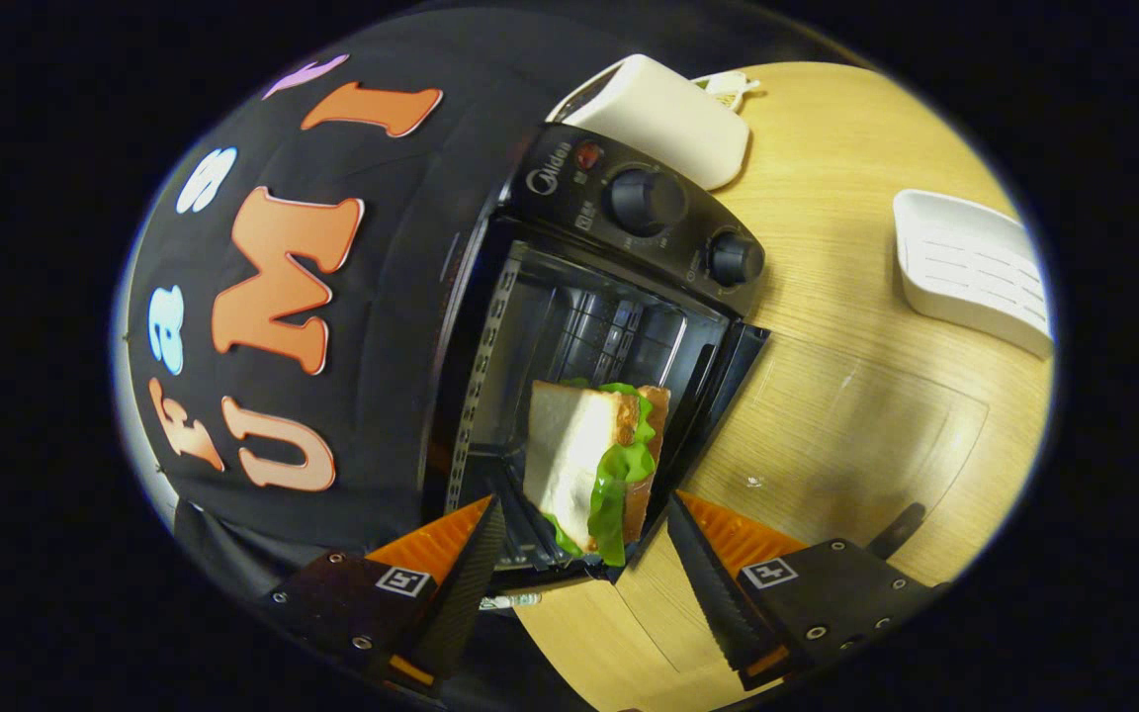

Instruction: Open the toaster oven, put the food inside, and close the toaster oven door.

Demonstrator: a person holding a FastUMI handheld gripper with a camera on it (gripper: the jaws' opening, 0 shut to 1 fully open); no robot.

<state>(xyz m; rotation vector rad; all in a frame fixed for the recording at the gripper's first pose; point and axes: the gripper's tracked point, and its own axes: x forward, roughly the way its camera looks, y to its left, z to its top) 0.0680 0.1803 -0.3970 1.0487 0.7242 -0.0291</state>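
The tongs (584, 554) stood spread, pinching nothing. The sandwich (594, 465) lay just ahead, between the fingers, at the oven (569, 326) mouth with the door (550, 554) dropped open; its long axis ran along the fingers' line.

Wooden table (856, 415); toaster oven (629, 257), white tray (975, 267) atop.

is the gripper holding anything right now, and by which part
Nothing is held: the gripper has its jaws spread wide, clear of the sandwich, which sits between them at the mouth of the open toaster oven.
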